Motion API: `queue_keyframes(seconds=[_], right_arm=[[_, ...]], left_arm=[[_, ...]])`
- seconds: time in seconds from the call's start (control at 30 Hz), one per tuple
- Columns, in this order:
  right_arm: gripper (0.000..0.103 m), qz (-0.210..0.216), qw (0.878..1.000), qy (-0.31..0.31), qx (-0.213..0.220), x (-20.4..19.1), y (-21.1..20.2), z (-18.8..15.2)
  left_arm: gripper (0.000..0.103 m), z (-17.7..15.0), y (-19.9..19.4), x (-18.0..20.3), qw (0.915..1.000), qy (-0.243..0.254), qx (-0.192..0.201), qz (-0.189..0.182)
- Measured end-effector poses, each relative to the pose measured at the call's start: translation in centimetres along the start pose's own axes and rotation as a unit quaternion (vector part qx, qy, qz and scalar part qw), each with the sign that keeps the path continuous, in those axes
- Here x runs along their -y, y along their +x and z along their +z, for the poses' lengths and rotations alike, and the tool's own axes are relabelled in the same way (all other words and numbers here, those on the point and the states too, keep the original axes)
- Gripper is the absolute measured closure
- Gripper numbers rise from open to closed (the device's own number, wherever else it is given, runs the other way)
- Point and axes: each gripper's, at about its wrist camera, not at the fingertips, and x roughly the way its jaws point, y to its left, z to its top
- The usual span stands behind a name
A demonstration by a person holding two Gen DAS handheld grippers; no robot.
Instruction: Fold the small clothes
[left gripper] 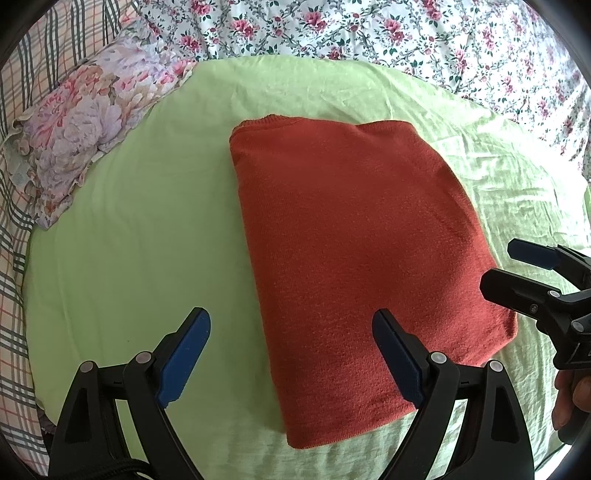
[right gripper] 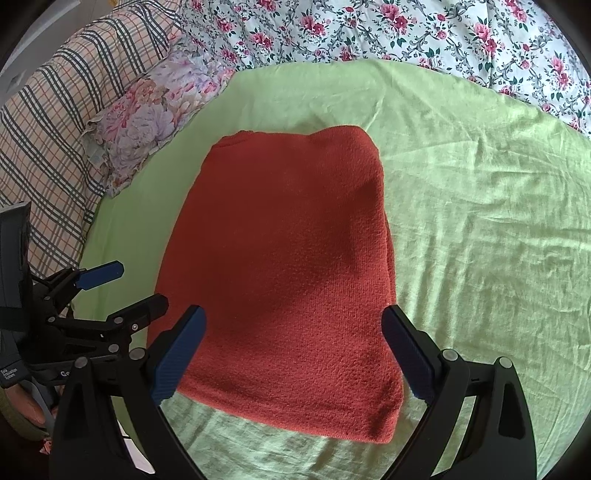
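A rust-red knitted garment [left gripper: 351, 251] lies folded into a neat rectangle on a light green sheet [left gripper: 140, 240]; it also shows in the right wrist view [right gripper: 288, 266]. My left gripper [left gripper: 291, 332] is open and empty, hovering above the garment's near left edge. My right gripper [right gripper: 293, 328] is open and empty, hovering above the garment's near end. The right gripper appears at the right edge of the left wrist view [left gripper: 502, 266], and the left gripper appears at the left of the right wrist view [right gripper: 122, 284]. Neither touches the cloth.
A floral pillow [left gripper: 85, 125] lies at the back left, beside a plaid blanket [right gripper: 55, 110]. A flowered bedspread [left gripper: 369, 29] runs along the back. The green sheet [right gripper: 480, 221] is wrinkled on the right.
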Motion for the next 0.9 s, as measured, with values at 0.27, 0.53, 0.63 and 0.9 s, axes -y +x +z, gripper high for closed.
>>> queue_keyframes(seconds=[0.27, 0.53, 0.63, 0.9], right_arm=[[0.007, -0.003, 1.000, 0.002, 0.003, 0.0, -0.2, -0.2], [0.007, -0.003, 1.000, 0.004, 0.003, 0.2, -0.1, 0.0], [0.007, -0.004, 1.000, 0.004, 0.005, 0.2, -0.1, 0.0], [0.007, -0.017, 1.000, 0.005, 0.012, 0.9, 0.7, 0.6]], left_arm=[[0.013, 0.1, 0.0, 0.0, 1.0000, 0.003, -0.001, -0.003], [0.013, 0.4, 0.1, 0.1, 1.0000, 0.004, 0.000, -0.007], [0.013, 0.5, 0.4, 0.2, 0.9999, 0.007, -0.002, -0.008], [0.013, 0.9, 1.1, -0.6, 1.0000, 0.001, 0.008, 0.002]])
